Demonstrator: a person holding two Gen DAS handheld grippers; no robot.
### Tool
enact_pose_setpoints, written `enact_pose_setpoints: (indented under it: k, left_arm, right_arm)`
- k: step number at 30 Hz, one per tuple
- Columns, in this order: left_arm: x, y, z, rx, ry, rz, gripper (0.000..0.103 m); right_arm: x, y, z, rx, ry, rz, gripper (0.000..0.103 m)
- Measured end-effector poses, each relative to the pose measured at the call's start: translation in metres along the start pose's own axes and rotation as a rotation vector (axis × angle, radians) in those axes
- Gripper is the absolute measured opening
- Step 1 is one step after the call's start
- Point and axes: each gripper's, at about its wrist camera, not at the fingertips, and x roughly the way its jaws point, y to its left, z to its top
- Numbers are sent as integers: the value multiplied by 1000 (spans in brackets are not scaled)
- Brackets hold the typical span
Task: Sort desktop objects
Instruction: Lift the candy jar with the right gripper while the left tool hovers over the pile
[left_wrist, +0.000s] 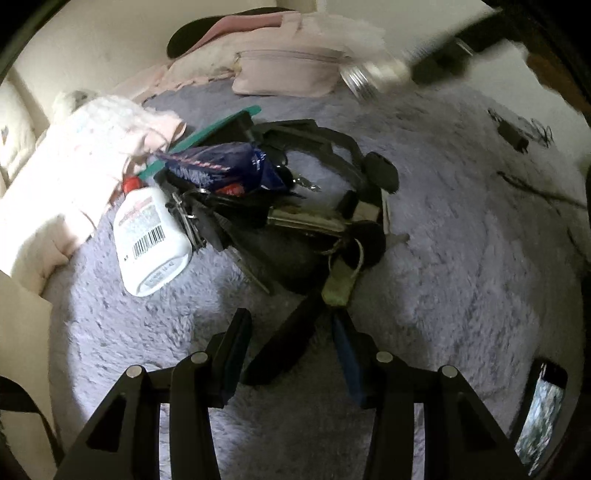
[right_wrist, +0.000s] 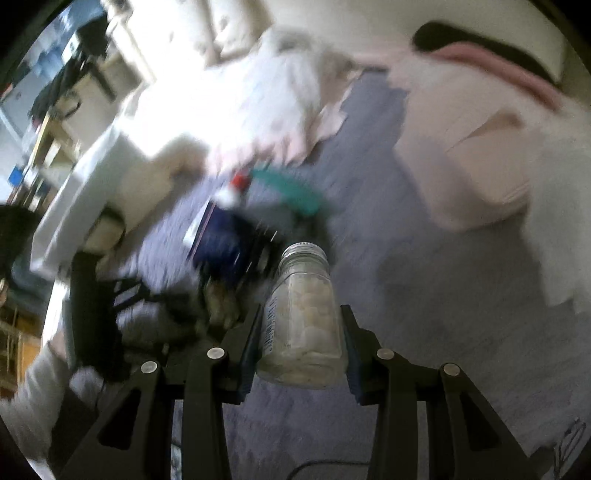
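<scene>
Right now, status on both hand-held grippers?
Right hand-held gripper shut on jar, lifted. Left hand-held gripper open over black strap, near keys. White bottle beside pile.

Both grippers are matte black, each linkage built of triangular cut-out arms pinned with round silver rivets. The left gripper (left_wrist: 291, 332) carries dark blue pads on its fingers (left_wrist: 347, 354). The right gripper (right_wrist: 299, 332) looks the same, with blue-edged pads (right_wrist: 351, 354).
</scene>
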Motion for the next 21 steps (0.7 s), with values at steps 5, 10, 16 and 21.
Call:
enact_pose_setpoints:
  k: [5,10,16,21]
  left_arm:
    - [1,0,1,-13,10,12,29]
    - [-2,-10,1,48,18,36,25]
    - [-10,-21,3,88,17,56,19]
    - [-22,-27,-4,82,27,36,15]
  right_arm:
    - [18,31,-6,-65,78,73,40]
    - [21,48,-12,-107,108,85,40]
    - [20,46,-14,-90,105,84,40]
    - [24,44,-12,-83,116,86,40]
